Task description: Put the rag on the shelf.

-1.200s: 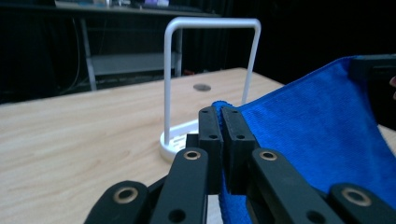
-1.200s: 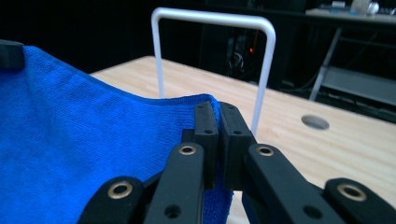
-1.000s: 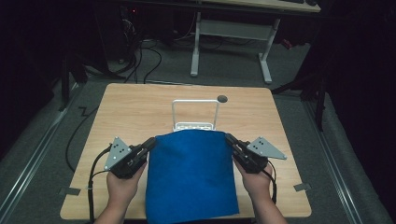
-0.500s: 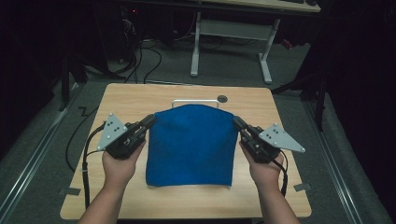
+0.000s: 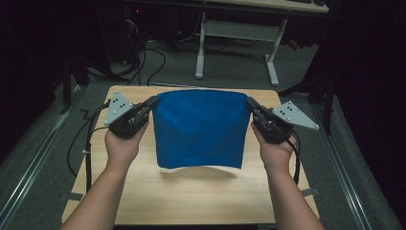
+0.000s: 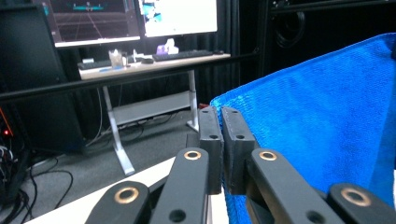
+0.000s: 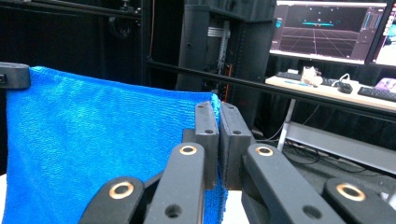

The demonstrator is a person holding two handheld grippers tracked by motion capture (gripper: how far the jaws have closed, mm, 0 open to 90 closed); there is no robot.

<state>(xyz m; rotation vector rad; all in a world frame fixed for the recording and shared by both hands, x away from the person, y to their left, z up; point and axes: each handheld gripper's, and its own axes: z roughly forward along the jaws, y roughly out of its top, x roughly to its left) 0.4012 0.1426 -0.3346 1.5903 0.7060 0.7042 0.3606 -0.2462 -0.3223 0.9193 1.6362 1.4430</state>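
A blue cloth [image 5: 201, 129] hangs spread in the air above the wooden table [image 5: 191, 191], its lower edge off the tabletop. My left gripper [image 5: 153, 101] is shut on the cloth's upper left corner, and my right gripper [image 5: 250, 103] is shut on its upper right corner. In the left gripper view the black jaws [image 6: 220, 133] pinch the cloth's [image 6: 317, 121] corner edge. In the right gripper view the jaws [image 7: 215, 128] clamp the other corner of the cloth [image 7: 102, 149], with the left gripper's tip [image 7: 14, 75] at the far corner.
A white-legged desk [image 5: 239, 33] stands beyond the table, with cables on the grey floor [image 5: 143, 62]. Monitors [image 6: 135, 18] and a keyboard sit on that desk. Dark surroundings lie left and right of the table.
Both hands have risen and moved forward, lifting the blue cloth off the table so it hangs between them. It now covers the white rack seen at the table's back.
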